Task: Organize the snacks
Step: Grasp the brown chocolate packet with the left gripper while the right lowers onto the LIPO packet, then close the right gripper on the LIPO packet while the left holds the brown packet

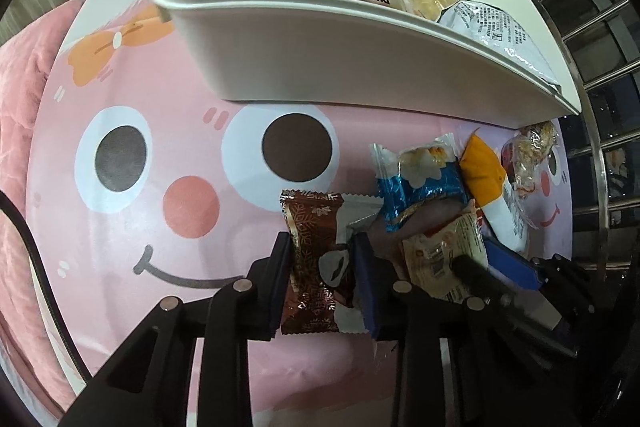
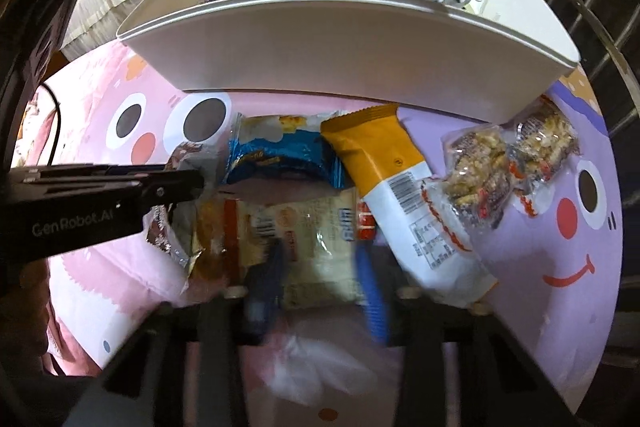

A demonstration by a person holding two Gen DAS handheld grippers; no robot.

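Left wrist view, left to right: our left tool (image 1: 320, 279) sits low centre, its fingers closed most of the way onto the brown wrapped snack (image 1: 316, 263), one pad on each long edge. The packet's long axis runs up the frame, in line with the fingers. Whether it is lifted off the cartoon-printed surface (image 1: 120, 227) we cannot tell. To its right lie the blue packet (image 1: 424, 183), then the orange-and-white packet (image 1: 494, 191), then a clear bag of cereal clusters (image 1: 528, 155) at the right edge. The white bin (image 1: 320, 59), already part-filled, spans the upper frame, straight ahead of the tool.

Right wrist view: the left tool enters from the left edge. Our right tool (image 2: 320, 267) is low centre, blurred, fingers apart and straddling the pale clear-wrapped snack (image 2: 316, 239); we judge it not yet gripped. Its long axis looks to run up the frame too.

Judgement: the bin lies directly beyond both tools. The left hand already has its packet, so it carries first.
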